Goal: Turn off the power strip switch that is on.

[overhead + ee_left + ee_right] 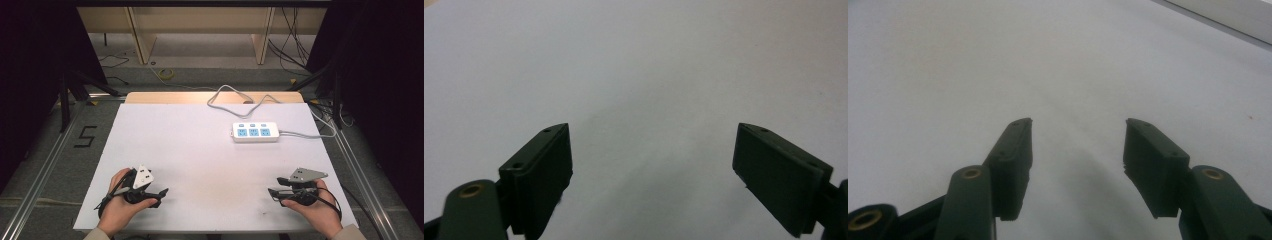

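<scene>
two grippers are resting at the near edge of the white worktop, one in each hand, both pointing inward.

- left gripper: jaws are standing spread wide, nothing between them; in the left gripper view bare worktop is showing between the pads.
- right gripper: jaws are likewise standing spread, holding nothing.
- power strip: white, with three blue sockets and three switches, lying flat toward the far right of the worktop, well apart from both grippers; it is nearer the right one.
- cord: white, looping off the far edge behind the strip; a second run is leaving the strip's right end.

risks, as judged: the strip is looking light and smooth, so a pinch off-centre is likely sending it sliding or twisting. the trailing cord is liable to drag or snag at the worktop edge, pulling the strip askew if lifted. jaws coming down on the switches could be toggling one.
</scene>
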### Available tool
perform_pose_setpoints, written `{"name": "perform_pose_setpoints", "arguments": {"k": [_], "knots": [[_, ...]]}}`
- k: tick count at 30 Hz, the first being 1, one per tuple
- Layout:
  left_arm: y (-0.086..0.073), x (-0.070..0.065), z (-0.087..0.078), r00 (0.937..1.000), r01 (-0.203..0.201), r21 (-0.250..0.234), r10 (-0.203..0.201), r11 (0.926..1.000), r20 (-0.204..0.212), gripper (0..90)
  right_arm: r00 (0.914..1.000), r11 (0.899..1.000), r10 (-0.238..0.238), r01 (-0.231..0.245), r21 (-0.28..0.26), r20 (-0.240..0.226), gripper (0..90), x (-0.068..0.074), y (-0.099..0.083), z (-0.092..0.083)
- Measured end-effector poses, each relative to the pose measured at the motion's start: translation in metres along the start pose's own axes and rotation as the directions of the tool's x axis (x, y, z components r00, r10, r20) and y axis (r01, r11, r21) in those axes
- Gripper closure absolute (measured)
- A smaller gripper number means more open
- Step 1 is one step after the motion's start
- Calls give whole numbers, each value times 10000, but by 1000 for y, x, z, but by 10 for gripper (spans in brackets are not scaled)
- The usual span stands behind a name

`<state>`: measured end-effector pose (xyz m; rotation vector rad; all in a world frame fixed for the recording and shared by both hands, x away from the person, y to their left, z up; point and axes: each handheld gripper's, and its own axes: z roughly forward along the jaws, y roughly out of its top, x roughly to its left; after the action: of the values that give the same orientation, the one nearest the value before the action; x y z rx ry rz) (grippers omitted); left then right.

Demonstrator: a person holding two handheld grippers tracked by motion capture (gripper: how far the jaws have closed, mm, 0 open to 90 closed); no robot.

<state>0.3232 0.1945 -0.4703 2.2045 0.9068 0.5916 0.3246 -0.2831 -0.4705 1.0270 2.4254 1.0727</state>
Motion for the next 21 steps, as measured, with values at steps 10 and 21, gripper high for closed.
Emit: {"name": "perform_pose_setpoints", "arguments": {"k": [10, 21], "knots": [[1, -4, 3, 9998, -185, 144, 186, 9997, -58, 160, 9995, 9997, -67, 60, 237, 318, 592, -4, 6, -4], [2, -5, 4, 9998, -122, 127, 123, 9998, -144, 162, 9961, 9986, -23, -24, 526, 885, 900, -11, 17, -4]]}}
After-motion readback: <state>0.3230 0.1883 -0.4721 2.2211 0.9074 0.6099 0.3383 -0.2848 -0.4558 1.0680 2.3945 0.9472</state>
